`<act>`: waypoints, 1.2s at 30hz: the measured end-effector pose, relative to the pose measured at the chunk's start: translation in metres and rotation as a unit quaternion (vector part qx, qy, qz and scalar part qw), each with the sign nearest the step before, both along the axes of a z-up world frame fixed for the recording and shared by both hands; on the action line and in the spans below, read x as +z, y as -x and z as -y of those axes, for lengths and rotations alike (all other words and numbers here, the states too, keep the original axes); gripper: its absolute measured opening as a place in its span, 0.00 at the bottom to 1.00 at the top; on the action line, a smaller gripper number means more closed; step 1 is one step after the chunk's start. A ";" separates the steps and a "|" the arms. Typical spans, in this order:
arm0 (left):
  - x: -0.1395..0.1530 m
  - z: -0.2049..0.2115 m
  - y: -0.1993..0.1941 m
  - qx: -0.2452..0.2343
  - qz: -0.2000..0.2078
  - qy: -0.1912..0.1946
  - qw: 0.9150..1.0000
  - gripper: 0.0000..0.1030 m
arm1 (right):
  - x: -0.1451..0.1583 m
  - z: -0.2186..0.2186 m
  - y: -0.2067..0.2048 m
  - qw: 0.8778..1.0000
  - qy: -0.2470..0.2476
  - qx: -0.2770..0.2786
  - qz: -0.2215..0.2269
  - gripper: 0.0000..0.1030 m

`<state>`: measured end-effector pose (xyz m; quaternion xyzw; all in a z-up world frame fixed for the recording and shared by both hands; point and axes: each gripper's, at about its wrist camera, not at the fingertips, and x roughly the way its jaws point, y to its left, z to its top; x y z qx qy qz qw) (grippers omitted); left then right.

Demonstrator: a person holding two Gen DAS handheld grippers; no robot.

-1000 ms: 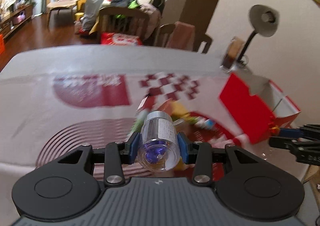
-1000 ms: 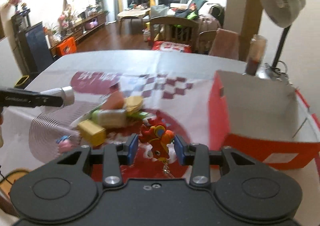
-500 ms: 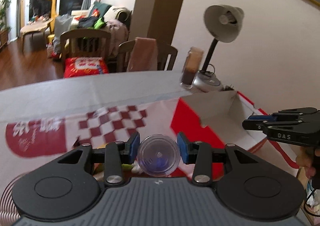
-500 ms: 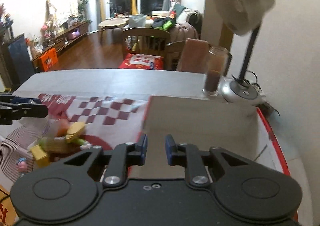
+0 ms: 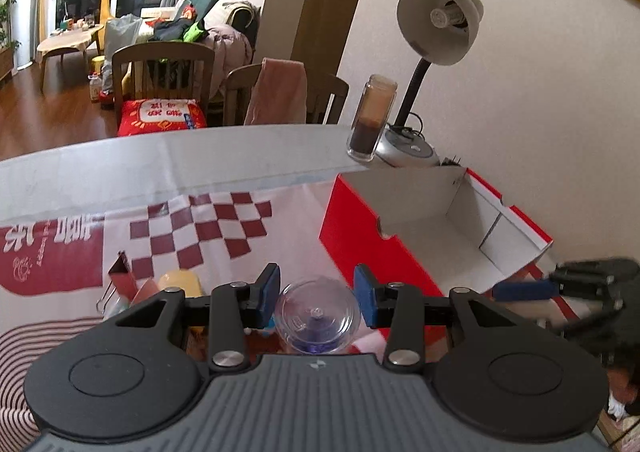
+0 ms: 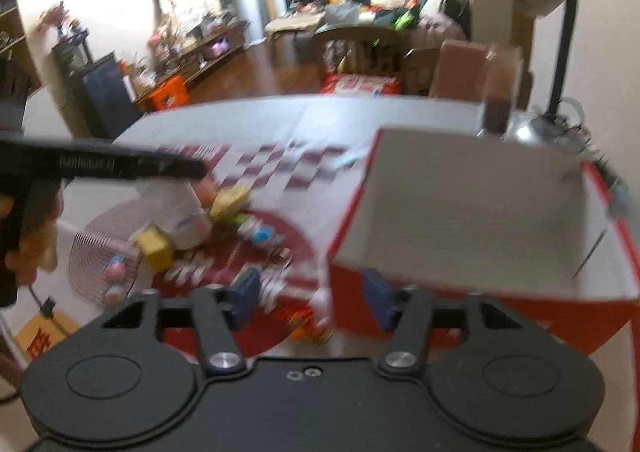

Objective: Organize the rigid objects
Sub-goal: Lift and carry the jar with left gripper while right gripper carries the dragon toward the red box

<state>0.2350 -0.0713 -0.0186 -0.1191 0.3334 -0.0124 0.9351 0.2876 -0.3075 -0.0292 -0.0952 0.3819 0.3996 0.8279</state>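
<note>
- Step in hand, we judge: carrying pieces from the pile (image 6: 224,228) to the red box (image 5: 384,256).
- Left gripper (image 5: 316,296) pinches a clear bottle (image 5: 318,318), base toward us, short of the box's near wall.
- Right gripper (image 6: 312,294): jaws opening, nothing between them.
- Next, we reckon: lift the bottle over the wall, then release inside.

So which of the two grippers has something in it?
The left gripper. It has a clear plastic bottle between its blue pads, while the right gripper is opening with nothing between its pads.
</note>
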 end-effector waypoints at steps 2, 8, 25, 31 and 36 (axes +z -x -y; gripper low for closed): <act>-0.002 -0.004 0.008 0.001 -0.002 0.000 1.000 0.39 | -0.017 -0.010 0.007 1.000 0.012 0.010 -0.013 0.62; -0.007 -0.017 0.033 0.010 -0.011 -0.002 1.000 0.38 | -0.073 -0.038 0.014 0.998 0.060 0.004 -0.012 0.57; -0.015 -0.047 0.073 0.029 -0.028 0.000 0.999 0.32 | -0.115 -0.063 0.009 0.989 0.090 -0.113 0.010 0.39; -0.032 -0.050 0.082 0.001 -0.054 0.002 0.999 0.32 | -0.111 -0.063 0.017 0.990 0.091 -0.108 0.012 0.39; -0.042 -0.034 0.100 -0.059 -0.037 -0.037 0.997 0.82 | -0.110 -0.061 0.022 0.990 0.089 -0.108 0.007 0.39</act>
